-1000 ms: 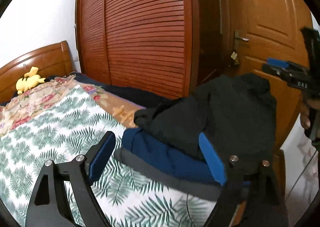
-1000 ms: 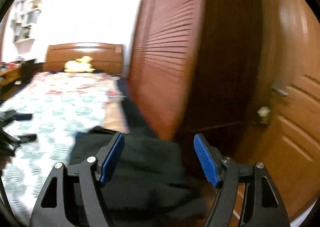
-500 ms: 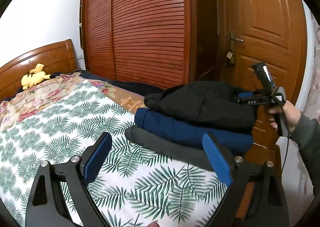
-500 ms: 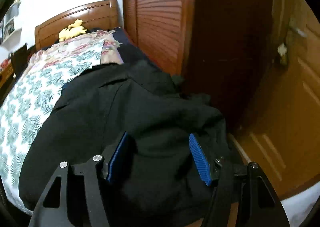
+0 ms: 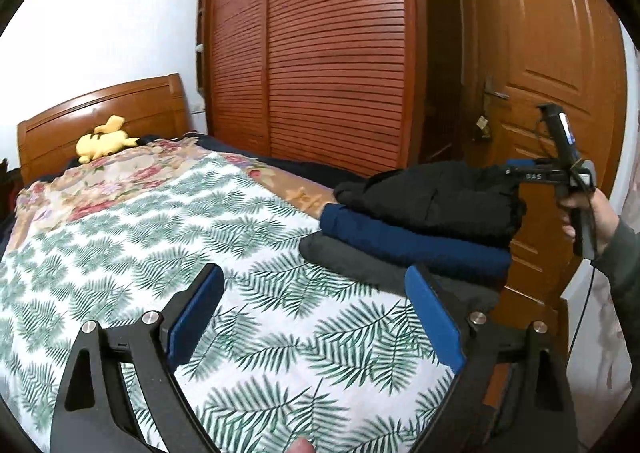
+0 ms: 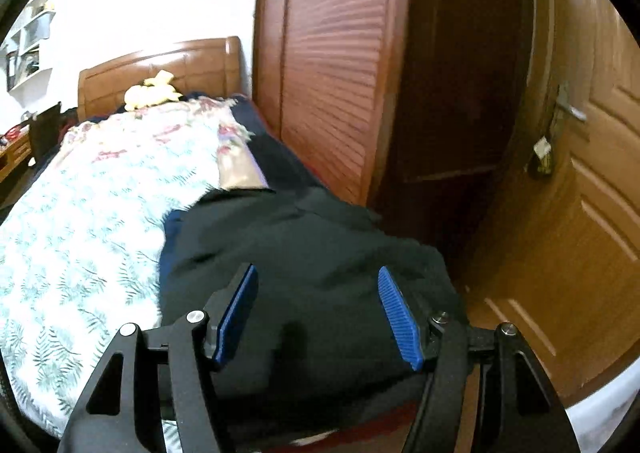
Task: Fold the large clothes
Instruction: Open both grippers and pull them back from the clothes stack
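Note:
Three folded garments are stacked on the bed's right corner: a black garment [image 5: 432,193] on top, a blue garment [image 5: 400,241] under it and a grey garment [image 5: 352,261] at the bottom. My left gripper [image 5: 314,271] hangs open over the palm-leaf sheet [image 5: 160,233], just left of the stack, with nothing between its pads. A hand [image 5: 592,209] holds my right gripper [image 5: 520,169] at the black garment's right edge. In the right wrist view my right gripper [image 6: 317,271] stands open just above the black garment [image 6: 300,245], pads apart and pinching no cloth. The blue garment [image 6: 170,237] peeks out at the left.
A louvred wardrobe [image 5: 320,53] and a wooden door [image 5: 540,53] stand close behind the stack. A yellow plush toy [image 5: 104,139] lies by the headboard [image 5: 100,113] on a floral cover [image 5: 120,173]. A low table [image 6: 16,149] stands beside the bed.
My left gripper has drawn back from the stack, which now looks smaller and farther right. My right gripper dipped close onto the black garment, then pulled back a little.

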Demonstrator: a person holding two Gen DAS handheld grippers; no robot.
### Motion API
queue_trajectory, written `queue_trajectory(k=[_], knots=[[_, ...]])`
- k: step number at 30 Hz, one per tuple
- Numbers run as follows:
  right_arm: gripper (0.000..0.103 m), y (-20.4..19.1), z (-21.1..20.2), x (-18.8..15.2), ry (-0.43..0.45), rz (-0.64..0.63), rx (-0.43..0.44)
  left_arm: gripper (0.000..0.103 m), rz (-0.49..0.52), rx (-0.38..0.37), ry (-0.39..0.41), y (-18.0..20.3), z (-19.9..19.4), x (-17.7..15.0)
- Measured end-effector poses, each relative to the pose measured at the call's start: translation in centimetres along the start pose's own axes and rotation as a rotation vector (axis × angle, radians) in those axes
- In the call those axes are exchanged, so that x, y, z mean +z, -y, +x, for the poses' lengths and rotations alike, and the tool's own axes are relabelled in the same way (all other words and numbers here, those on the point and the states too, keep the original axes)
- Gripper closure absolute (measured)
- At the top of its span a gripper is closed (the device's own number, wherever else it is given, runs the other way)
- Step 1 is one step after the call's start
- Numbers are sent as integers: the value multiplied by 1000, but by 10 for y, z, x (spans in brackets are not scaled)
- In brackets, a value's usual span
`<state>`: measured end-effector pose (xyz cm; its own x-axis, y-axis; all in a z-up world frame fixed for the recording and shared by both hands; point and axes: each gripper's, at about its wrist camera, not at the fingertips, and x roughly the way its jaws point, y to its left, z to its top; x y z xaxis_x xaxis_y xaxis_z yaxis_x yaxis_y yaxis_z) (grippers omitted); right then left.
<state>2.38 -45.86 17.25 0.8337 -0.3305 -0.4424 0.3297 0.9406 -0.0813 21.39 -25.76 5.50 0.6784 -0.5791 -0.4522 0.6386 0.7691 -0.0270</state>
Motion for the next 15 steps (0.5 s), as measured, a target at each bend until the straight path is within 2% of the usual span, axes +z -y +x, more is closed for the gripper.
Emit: queue_trajectory(k=[1,4,6,15], knots=[[38,-17,3,4,12,-9,12,11,-5,7,1,-4,-5,-2],[38,-38,-24,-5,39,-34,57,11,-12,40,7,-14,-18,-9],[33,-58,-34,-11,55,-55,91,11,-24,60,8,-23,-28,-14],[20,-141,-52,-60,91,-115,293,11,-74,156,-7,-59,-66,-42]])
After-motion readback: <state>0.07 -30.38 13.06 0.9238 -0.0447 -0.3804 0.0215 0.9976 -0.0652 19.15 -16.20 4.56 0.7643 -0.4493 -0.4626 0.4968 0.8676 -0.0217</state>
